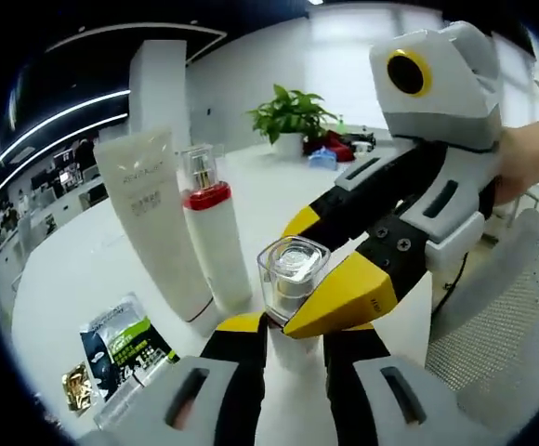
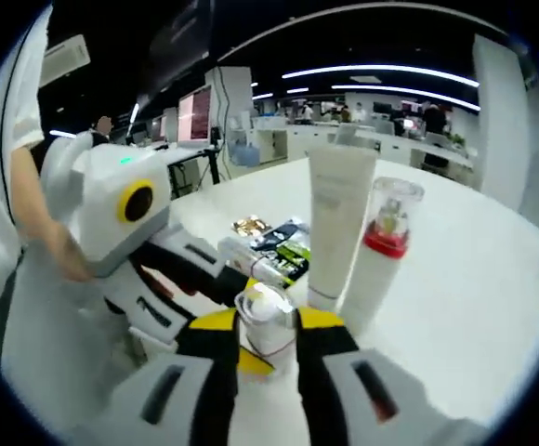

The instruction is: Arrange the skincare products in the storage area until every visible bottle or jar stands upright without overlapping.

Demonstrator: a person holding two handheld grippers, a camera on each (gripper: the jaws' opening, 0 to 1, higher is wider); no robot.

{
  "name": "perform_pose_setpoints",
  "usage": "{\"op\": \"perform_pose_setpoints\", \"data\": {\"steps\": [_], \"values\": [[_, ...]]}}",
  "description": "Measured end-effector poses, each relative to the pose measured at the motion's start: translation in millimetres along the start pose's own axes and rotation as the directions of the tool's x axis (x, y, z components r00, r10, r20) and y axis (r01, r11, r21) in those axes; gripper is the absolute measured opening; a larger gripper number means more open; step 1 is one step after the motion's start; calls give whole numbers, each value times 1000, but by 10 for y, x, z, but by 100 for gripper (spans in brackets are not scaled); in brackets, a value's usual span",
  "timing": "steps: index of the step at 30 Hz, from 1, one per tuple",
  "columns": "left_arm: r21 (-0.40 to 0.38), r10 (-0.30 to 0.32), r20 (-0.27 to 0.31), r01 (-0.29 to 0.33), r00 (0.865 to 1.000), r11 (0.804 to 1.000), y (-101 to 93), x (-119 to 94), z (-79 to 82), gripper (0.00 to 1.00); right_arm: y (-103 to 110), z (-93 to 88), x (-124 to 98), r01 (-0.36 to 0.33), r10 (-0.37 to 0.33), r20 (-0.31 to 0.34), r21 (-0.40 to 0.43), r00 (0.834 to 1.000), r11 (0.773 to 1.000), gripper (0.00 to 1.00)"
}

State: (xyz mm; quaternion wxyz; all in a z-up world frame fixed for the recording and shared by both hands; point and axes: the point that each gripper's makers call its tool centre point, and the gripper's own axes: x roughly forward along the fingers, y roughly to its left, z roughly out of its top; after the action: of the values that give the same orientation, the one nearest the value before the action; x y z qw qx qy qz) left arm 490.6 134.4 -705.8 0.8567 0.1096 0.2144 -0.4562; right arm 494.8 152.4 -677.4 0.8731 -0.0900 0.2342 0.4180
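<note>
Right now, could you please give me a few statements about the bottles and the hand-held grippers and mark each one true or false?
1. The white tube stands upright. True.
2. The red-collared bottle lies on its side. False: it stands upright beside the tube.
3. The small clear-capped bottle sits between the jaws of the left hand-held gripper. True.
4. The right hand-held gripper is far from the small bottle. False: its jaws flank it.
5. Sachets lie flat on the white table. True.
</note>
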Motion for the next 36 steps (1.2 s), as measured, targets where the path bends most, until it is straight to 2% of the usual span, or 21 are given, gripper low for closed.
{"op": "perform_pose_setpoints", "data": {"steps": [12,22,28,36], "values": [[-25,26,15,-25,1000,999,158,228,110,20,-293,35,46,36,-36,7,10,999,999,23],[-26,44,11,-44,999,999,259,353,171,20,-457,60,84,48,-48,14,8,999,999,22],[-29,66,2,-66,998,997,307,383,157,20,-477,60,113,40,-40,6,1,999,999,23],[-38,55,-3,-55,998,998,322,401,151,20,-493,57,128,42,-42,1,1,999,999,23]]}}
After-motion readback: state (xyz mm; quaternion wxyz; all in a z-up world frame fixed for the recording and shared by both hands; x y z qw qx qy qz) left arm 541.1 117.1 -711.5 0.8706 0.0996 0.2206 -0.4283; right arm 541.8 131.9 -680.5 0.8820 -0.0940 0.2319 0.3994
